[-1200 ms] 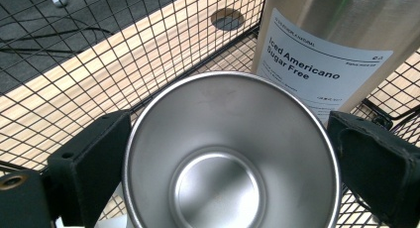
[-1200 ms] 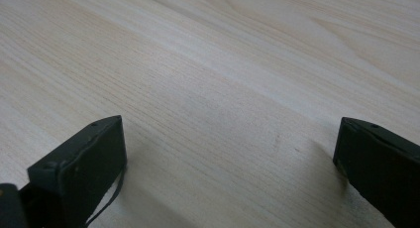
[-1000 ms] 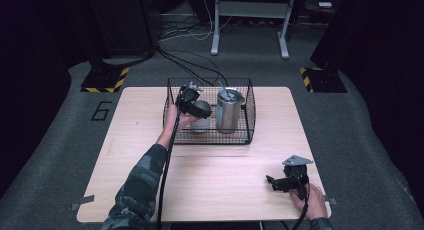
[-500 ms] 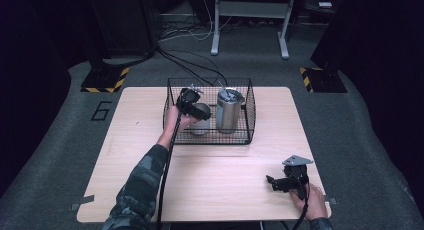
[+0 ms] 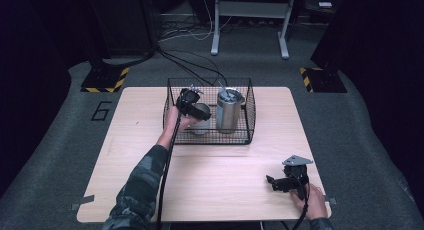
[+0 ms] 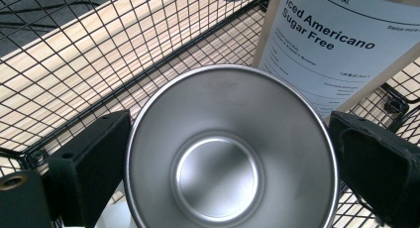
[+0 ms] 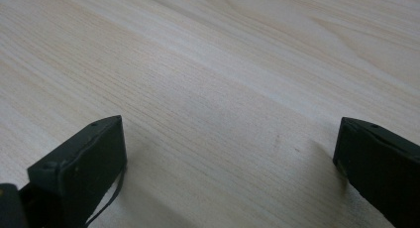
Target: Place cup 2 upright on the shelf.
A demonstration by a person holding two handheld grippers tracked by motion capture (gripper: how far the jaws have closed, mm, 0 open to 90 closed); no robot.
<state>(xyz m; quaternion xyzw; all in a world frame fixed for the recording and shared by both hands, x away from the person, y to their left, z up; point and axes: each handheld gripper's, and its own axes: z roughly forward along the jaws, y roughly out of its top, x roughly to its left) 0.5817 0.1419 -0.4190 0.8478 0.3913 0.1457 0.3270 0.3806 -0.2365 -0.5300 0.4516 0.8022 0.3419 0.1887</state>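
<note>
Looking down from the high view: wire basket (image 5: 245, 135) sitting toward the far middle of the wooden table (image 5: 140, 155), with a short steel cup (image 5: 201, 121) in its left half and a taller steel tumbler (image 5: 229, 110) right beside it. Left gripper (image 5: 192, 111) parked over the cup inside the basket, but from up there can't really tell how the jaws sit around it. Right gripper (image 5: 272, 181) way off near the front right corner, lying low on bare wood, well apart from the basket.

Switching to the left gripper view fills in that gap: staring straight down into the cup (image 6: 232, 153), open mouth up, brushed inside, shiny round bottom, thin bright rim. Left gripper (image 6: 225, 163) spread wide with one jaw on each side of the cup, close to the rim or maybe just touching, hard to call. Not clamped, though. Also visible here and not from above: a white label reading "Iced Americano Sugar Free" (image 6: 337, 49) just behind the cup, plus the basket mesh (image 6: 74, 64) all around.

Right gripper view: just pale wood grain (image 7: 237, 79), right gripper (image 7: 230, 153) wide open with nothing between the jaws.
</note>
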